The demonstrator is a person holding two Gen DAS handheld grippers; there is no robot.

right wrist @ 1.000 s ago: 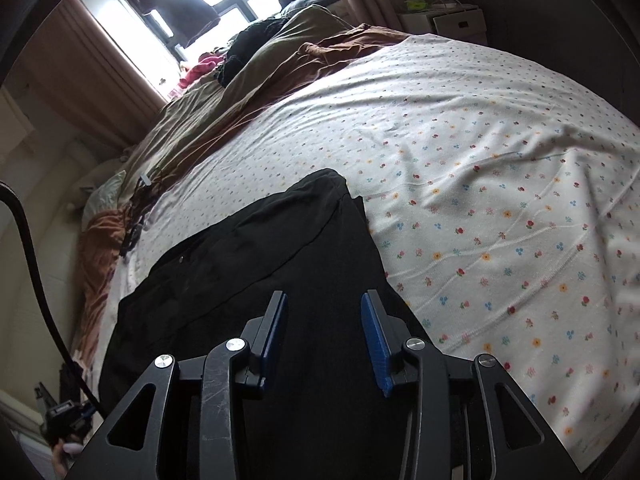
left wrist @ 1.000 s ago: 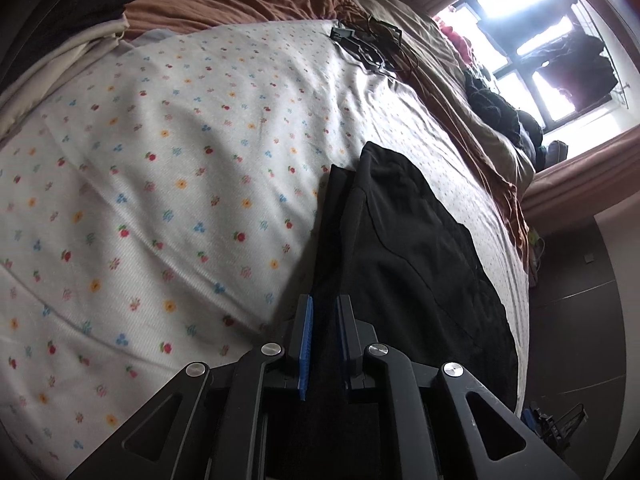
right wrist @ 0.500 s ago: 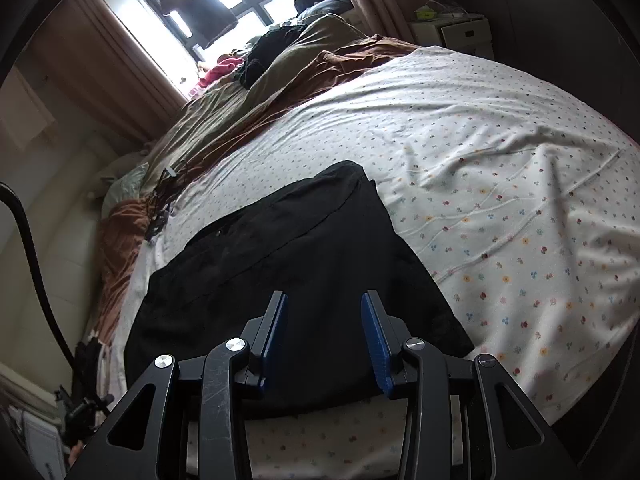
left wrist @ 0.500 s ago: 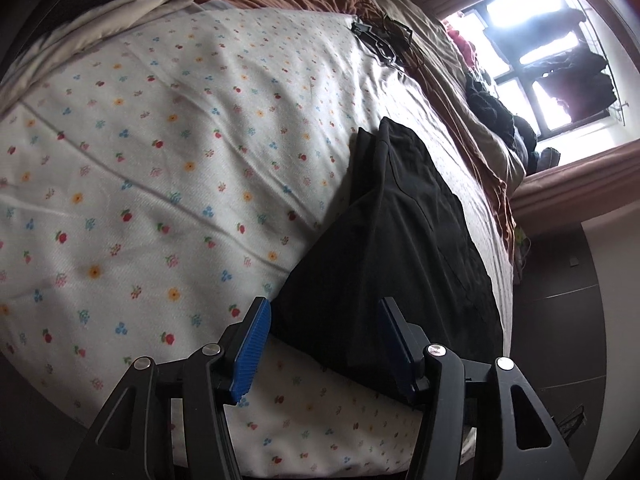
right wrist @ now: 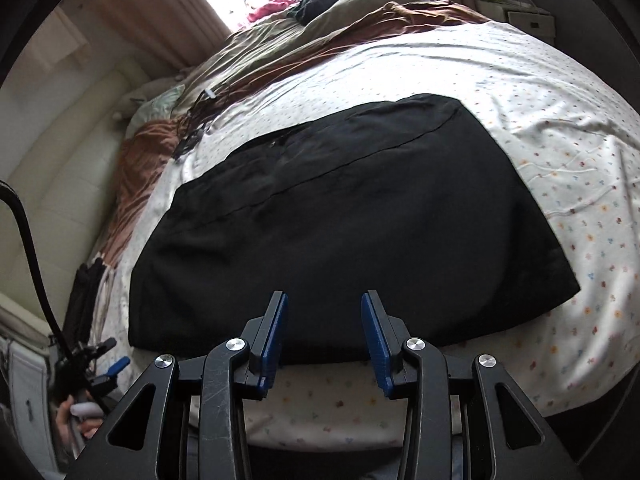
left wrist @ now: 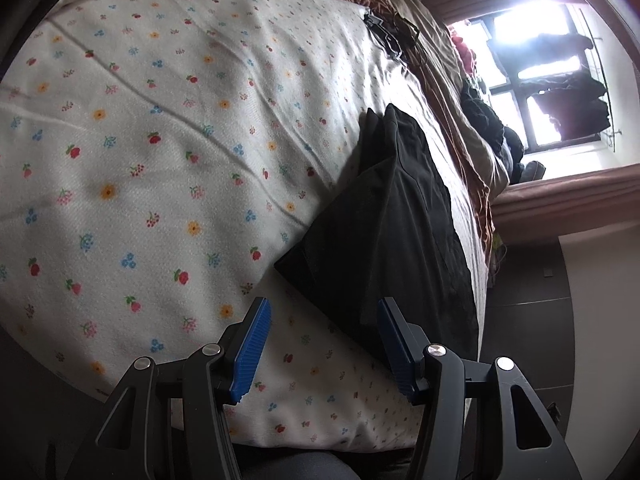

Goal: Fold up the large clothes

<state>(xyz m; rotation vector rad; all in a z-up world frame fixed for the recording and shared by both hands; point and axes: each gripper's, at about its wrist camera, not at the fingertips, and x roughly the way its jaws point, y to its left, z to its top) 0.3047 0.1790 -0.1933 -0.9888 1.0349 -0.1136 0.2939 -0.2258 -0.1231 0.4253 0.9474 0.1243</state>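
A: Were the claws holding anything?

B: No. The left gripper (left wrist: 320, 344) and right gripper (right wrist: 323, 338) both stood apart, empty, just short of the black garment (right wrist: 352, 216) lying folded flat on the floral sheet (left wrist: 140, 160).

A: Best approach?

B: Probably pinching the garment's near corners evenly.

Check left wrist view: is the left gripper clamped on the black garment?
No. The left gripper stands open over the floral sheet, and the black garment lies free beyond its pads.

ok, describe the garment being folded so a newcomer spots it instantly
Find the bed with the flowered sheet. On its near part lies a flat black garment, folded into a rough rectangle. It is the only dark piece on the sheet; the other clothes are heaped by the window.
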